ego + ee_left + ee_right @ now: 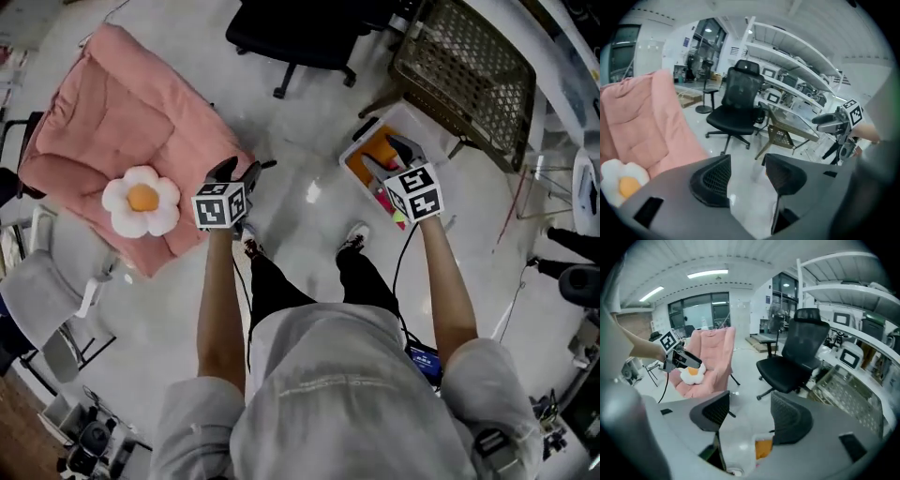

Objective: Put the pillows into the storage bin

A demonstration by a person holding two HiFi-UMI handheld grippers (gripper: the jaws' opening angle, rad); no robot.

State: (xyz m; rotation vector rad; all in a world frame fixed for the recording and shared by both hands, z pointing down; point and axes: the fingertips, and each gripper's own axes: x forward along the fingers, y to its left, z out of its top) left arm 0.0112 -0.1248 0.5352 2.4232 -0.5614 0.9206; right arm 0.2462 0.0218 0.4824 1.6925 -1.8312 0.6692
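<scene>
A flower-shaped pillow [141,202], white with an orange middle, lies on a pink padded chair [112,112] at the left. It also shows in the left gripper view [621,183] and the right gripper view [693,373]. A white storage bin [361,141] with something orange inside stands on the floor at the right. My left gripper [237,172] hangs open beside the pink chair's right edge, nothing between its jaws [747,161]. My right gripper [392,155] is open and empty over the bin, whose rim [740,451] shows below the jaws [750,399].
A black office chair [300,33] stands at the top, a woven mesh chair [469,66] behind the bin. A grey chair [47,309] is at the lower left. The person's shoes [354,236] rest on the pale floor between the grippers. Desks and shelves line the right side.
</scene>
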